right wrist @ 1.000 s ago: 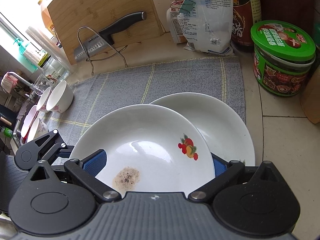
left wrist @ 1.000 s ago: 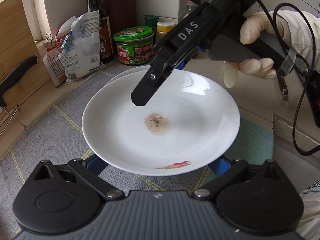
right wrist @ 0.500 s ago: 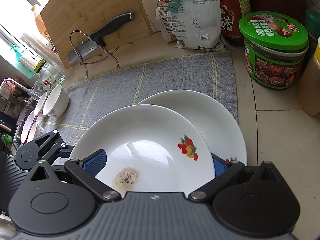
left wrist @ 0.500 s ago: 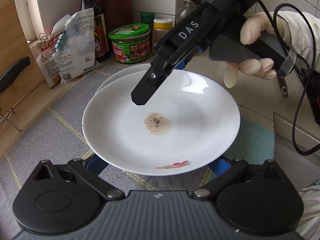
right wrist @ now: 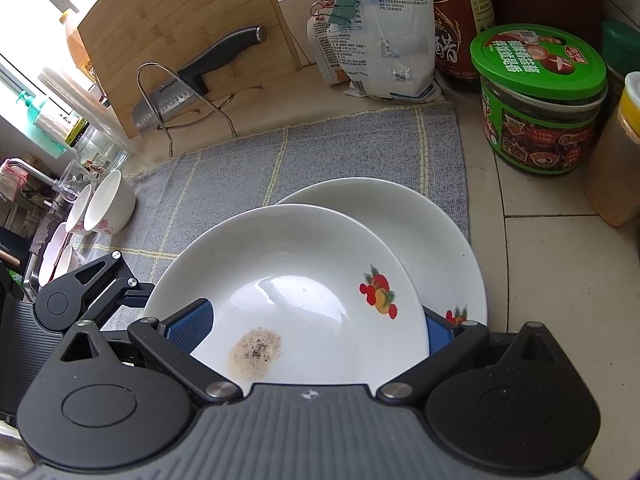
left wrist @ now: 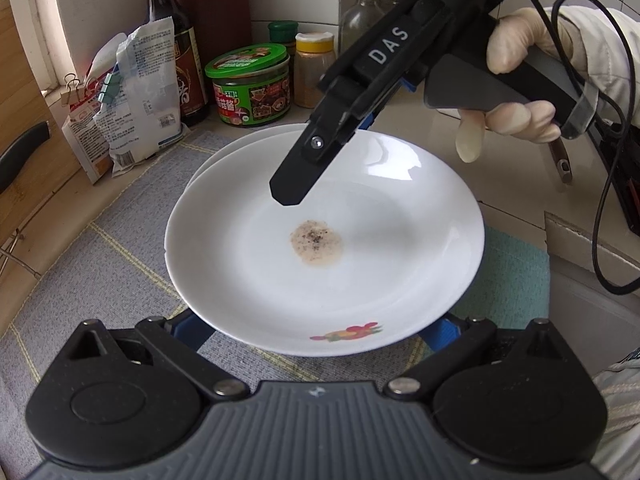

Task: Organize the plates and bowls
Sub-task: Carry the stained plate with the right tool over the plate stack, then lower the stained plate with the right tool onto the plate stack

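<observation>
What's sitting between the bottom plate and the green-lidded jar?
Nothing. In the right wrist view, only gray mat and bare counter lie between the bottom plate and the jar.

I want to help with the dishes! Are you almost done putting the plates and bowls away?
Not yet. In hand: the stained plate, with the right gripper and the left gripper at its edges, is partly over the second plate on the grey mat. Whether it already rests there I cannot tell. Left: the bowls by the sink lie tipped and unsorted, and that plate carries a brown stain.
</observation>
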Demonstrator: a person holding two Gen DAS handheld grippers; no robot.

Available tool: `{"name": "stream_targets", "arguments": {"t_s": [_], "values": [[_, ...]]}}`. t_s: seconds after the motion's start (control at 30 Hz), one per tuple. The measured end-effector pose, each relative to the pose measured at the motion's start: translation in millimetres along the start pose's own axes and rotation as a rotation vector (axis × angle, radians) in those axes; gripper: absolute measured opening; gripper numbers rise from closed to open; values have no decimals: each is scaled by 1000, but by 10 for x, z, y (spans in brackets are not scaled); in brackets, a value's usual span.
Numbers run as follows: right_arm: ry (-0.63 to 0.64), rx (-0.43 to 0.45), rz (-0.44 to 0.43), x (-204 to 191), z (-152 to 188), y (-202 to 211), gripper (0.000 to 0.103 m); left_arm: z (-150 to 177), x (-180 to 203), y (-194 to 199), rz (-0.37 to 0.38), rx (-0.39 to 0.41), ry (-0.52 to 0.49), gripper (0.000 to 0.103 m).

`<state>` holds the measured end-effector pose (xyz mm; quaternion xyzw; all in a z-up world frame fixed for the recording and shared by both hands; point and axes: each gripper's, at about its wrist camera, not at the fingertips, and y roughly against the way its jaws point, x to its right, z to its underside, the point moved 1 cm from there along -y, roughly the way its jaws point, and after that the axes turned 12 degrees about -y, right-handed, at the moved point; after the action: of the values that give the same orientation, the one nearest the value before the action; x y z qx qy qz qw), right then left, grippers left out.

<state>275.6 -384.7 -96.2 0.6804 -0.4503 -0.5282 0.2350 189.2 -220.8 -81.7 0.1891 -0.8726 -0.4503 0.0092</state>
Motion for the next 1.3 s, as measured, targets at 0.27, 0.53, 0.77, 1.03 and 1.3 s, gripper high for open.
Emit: {"name": "stream_targets", "arguments": {"t_s": [0.27,0.53,0.77,1.03,1.3], "values": [[-10,13,32,52,21,69,103,-20,-68,-71,16,-7,9,102],[-27,33,48,116,36,140,103,-28,-92,-122,-3,-22,-17,102],[-19,32,45,102,37,124,103,6,-77,-68,-27,-23,-43,102],[-21,33,44,100,32,125,103,26,-91,35,-36,-18,-79,102],[-34,40,47,114,32,146,103,7,-104,-55,-44,-26,-108,102]]}}
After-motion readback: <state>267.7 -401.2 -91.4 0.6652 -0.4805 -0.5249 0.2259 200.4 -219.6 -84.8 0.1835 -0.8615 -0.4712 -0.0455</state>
